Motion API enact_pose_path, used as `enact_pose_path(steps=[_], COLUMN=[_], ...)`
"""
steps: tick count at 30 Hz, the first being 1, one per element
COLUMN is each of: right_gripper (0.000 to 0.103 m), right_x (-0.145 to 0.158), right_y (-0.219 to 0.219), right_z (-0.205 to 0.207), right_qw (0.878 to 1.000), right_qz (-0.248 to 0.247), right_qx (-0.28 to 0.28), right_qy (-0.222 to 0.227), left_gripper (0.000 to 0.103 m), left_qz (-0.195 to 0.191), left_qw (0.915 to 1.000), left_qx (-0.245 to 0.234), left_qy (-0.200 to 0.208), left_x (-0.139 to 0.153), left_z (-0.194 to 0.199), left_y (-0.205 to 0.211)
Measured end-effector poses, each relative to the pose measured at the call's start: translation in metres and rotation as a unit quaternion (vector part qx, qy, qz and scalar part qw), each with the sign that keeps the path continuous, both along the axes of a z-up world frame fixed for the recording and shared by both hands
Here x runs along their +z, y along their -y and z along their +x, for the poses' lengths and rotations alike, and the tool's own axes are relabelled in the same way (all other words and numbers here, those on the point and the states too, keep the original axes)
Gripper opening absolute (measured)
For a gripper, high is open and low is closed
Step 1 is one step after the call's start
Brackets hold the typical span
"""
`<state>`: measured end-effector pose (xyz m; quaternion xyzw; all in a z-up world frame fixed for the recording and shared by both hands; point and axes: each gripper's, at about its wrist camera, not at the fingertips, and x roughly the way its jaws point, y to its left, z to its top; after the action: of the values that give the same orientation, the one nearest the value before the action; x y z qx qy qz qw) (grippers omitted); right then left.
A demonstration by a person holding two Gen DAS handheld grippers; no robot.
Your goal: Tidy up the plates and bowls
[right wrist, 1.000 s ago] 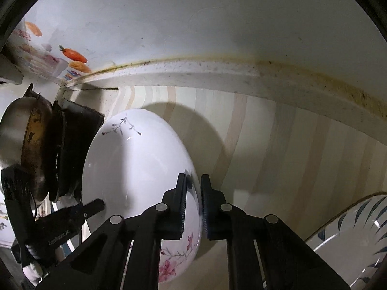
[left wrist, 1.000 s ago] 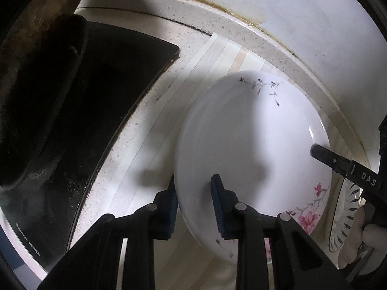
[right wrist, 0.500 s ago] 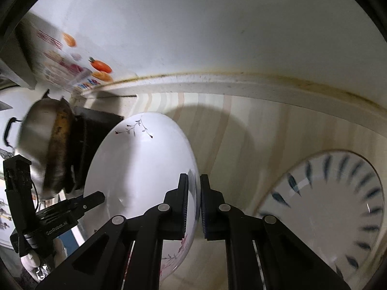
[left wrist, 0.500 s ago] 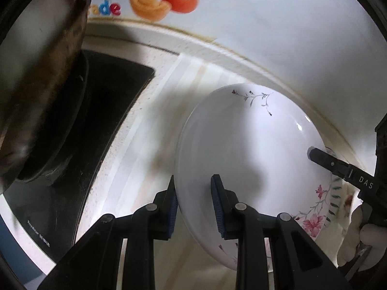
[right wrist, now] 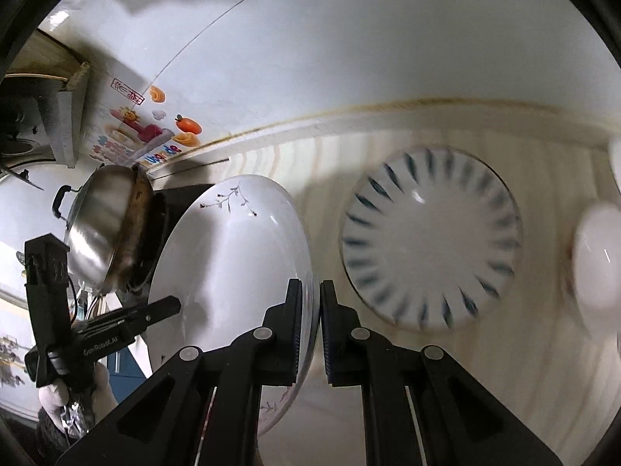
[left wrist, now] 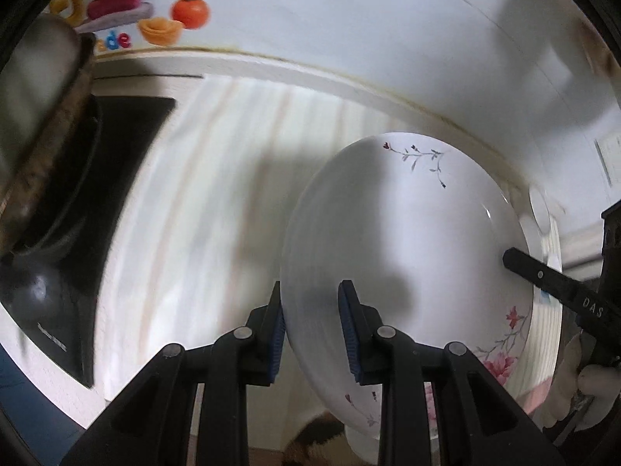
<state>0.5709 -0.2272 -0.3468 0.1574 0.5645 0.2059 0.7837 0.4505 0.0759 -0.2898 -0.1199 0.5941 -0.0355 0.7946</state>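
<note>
A large white plate with pink flowers and a thin twig pattern is held up off the striped counter, tilted. My left gripper is shut on its near rim. My right gripper is shut on the opposite rim of the same plate. A white plate with dark blue dashes round its rim lies flat on the counter to the right of the held plate. A white bowl sits at the far right, blurred.
A black stove top with a steel wok is at the left. The counter's back wall carries a colourful sticker. The striped counter lies below the held plate.
Both grippers have lifted the flowered plate higher off the counter and carried it right. The blue-dashed plate and a white bowl have come into the right wrist view.
</note>
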Motion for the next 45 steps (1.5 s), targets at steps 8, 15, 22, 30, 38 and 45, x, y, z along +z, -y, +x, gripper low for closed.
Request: enact_pose_path(steps=[8, 15, 22, 30, 38, 45], right_gripper=[0.011, 0.011, 0.011, 0.011, 0.011, 0.011], right_x=[-0.030, -0.064, -0.083, -0.101, -0.105, -0.100], right_y=[0.051, 0.076, 0.083, 0.084, 0.085, 0.081], right_z=[-0.068, -0.108, -0.125, -0.131, -0.137, -0.139], right_qw=[0.998, 0.995, 0.992, 0.989, 0.987, 0.987], right_qz=[0.000, 0.005, 0.009, 0.005, -0.007, -0.022], right_qx=[-0.042, -0.063, -0.065, -0.060, -0.055, -0.051], right_qy=[-0.041, -0.082, -0.110, -0.138, -0.148, -0.151], left_gripper=[0.023, 0.023, 0.023, 0.023, 0.024, 0.025], left_qz=[0.010, 0.020, 0.040, 0.059, 0.080, 0.075], left_qw=[0.9977, 0.9942, 0.9916, 0.9890, 0.9864, 0.9864], left_qx=[-0.059, -0.078, -0.091, -0.102, -0.116, -0.118], left_qy=[-0.033, -0.072, -0.082, -0.089, -0.084, -0.086], left_x=[-0.026, -0.053, -0.068, -0.078, -0.084, -0.086], left_z=[-0.024, -0.040, -0.049, -0.052, -0.050, -0.050], left_y=[0.042, 0.060, 0.073, 0.088, 0.103, 0.105])
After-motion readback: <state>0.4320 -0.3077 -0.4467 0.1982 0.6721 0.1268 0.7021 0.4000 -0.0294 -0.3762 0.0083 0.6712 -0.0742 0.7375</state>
